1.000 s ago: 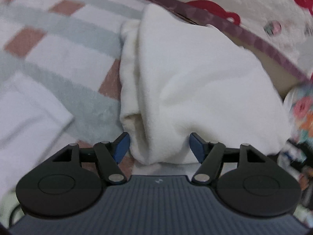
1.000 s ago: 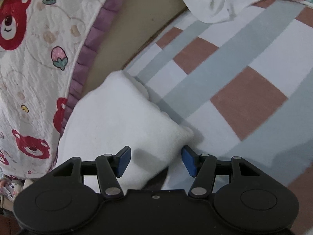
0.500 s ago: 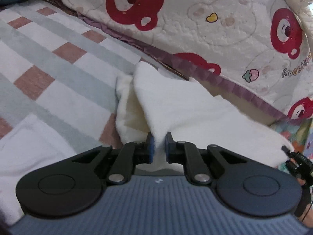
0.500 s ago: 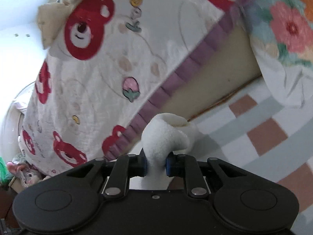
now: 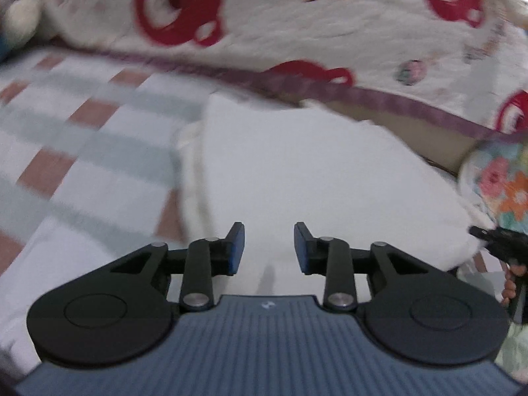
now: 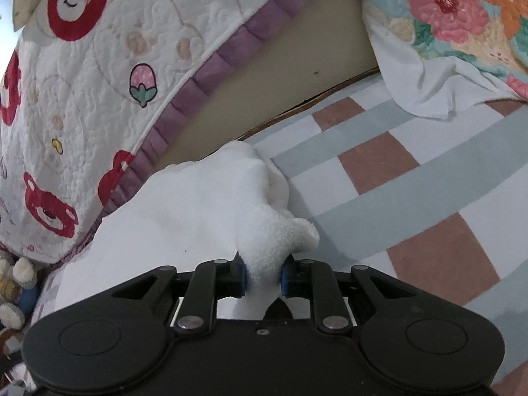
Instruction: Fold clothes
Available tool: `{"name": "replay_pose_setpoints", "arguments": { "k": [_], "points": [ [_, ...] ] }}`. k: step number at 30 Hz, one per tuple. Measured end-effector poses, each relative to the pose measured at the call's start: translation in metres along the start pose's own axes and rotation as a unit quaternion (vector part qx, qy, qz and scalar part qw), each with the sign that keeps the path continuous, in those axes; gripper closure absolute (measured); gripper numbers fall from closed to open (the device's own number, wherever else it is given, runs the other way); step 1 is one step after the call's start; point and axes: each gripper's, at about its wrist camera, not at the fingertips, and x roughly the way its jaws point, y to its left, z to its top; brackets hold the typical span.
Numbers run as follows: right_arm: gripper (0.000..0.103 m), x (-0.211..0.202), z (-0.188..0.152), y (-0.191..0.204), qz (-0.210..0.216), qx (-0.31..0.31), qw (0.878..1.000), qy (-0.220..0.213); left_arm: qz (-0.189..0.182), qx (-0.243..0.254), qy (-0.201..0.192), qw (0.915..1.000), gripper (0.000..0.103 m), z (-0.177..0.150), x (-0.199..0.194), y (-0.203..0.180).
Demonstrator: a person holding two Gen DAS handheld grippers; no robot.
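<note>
A white fleece garment (image 5: 313,171) lies spread on the checked bed cover (image 5: 99,151). My left gripper (image 5: 269,241) hovers just over its near edge. Its jaws are opening, the blue pads stand apart and press on nothing, and the cloth lies below them. In the right wrist view the same garment (image 6: 198,204) runs back toward the quilt. My right gripper (image 6: 263,275) has a bunched corner of it between its pads. Those jaws are easing open slightly, but the pads still squeeze the fleece. The right gripper's tip (image 5: 495,241) shows at the left view's right edge.
A quilt with red bears and a purple frill (image 6: 82,82) hangs behind the garment. A floral quilt (image 6: 462,16) lies at the far right. Another white cloth (image 5: 49,264) lies on the cover at the left. Soft toys (image 6: 16,280) sit low at the left.
My left gripper, pinched on the garment's edge half a second ago, has let go and its jaws stand apart. My right gripper closed on the corner and still holds it, lifted.
</note>
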Motion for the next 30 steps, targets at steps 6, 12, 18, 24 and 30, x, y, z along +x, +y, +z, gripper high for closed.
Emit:
{"name": "replay_pose_setpoints", "arguments": {
  "k": [6,12,18,24,30],
  "points": [
    [0.074,0.0,-0.006,-0.003,0.001,0.009,1.0,0.001,-0.022,0.068,0.026,0.9972,0.06,-0.016,0.031,-0.043],
    [0.071,0.006,-0.01,-0.014,0.007,0.038,0.999,0.008,-0.028,0.127,0.026,0.9912,0.059,-0.023,0.031,-0.068],
    [0.053,0.015,-0.007,-0.029,0.005,0.086,0.996,0.019,-0.046,0.146,0.048,0.9871,0.056,-0.016,0.045,-0.107],
    [0.044,0.023,-0.006,-0.03,0.016,0.128,0.992,0.008,-0.081,0.167,0.073,0.9799,0.054,-0.009,0.08,-0.147],
    [0.045,0.024,-0.002,-0.023,0.064,0.14,0.988,0.023,-0.079,0.155,0.104,0.9793,0.052,-0.006,0.12,-0.168]
  ]
}}
